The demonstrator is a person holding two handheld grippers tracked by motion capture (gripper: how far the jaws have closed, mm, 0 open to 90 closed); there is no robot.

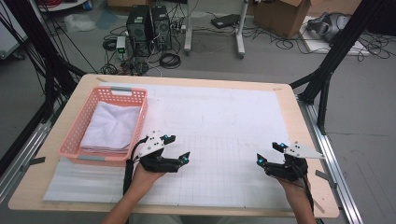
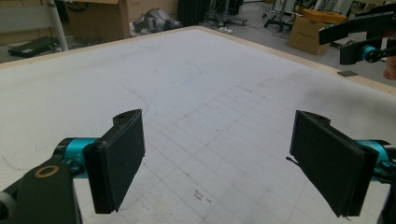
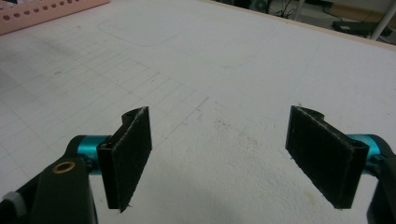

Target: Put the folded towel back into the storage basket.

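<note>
Black padded jaws on both grippers stand wide apart with nothing between them: the left gripper shows bare gridded sheet in the gap at the bottom of the left gripper view, and the right gripper shows the same in the right gripper view. High view entry: left gripper at lower centre-left of the frame, just beside the near right corner of the basket; right gripper at lower right, well apart from it, both held low over the white gridded sheet that covers the table. Step in hand, as judged: a rest or start pose, with nothing grasped and no reach begun. Nearest item: folded white cloth, lying inside the pink perforated basket at centre-left of the frame. Cloth condition: stacked in flat layers, top face softly creased, edges stepped at the near side, filling most of the basket floor. Likely handling: limp, prone to unfolding if pinched at a single layer. Next move, as judged: the left gripper would need to swing towards the upper left, clear the basket's near wall, and come down on a cloth edge with jaws kept wide. Basket rim also appears as a pink strip at upper left of the right gripper view.
</note>
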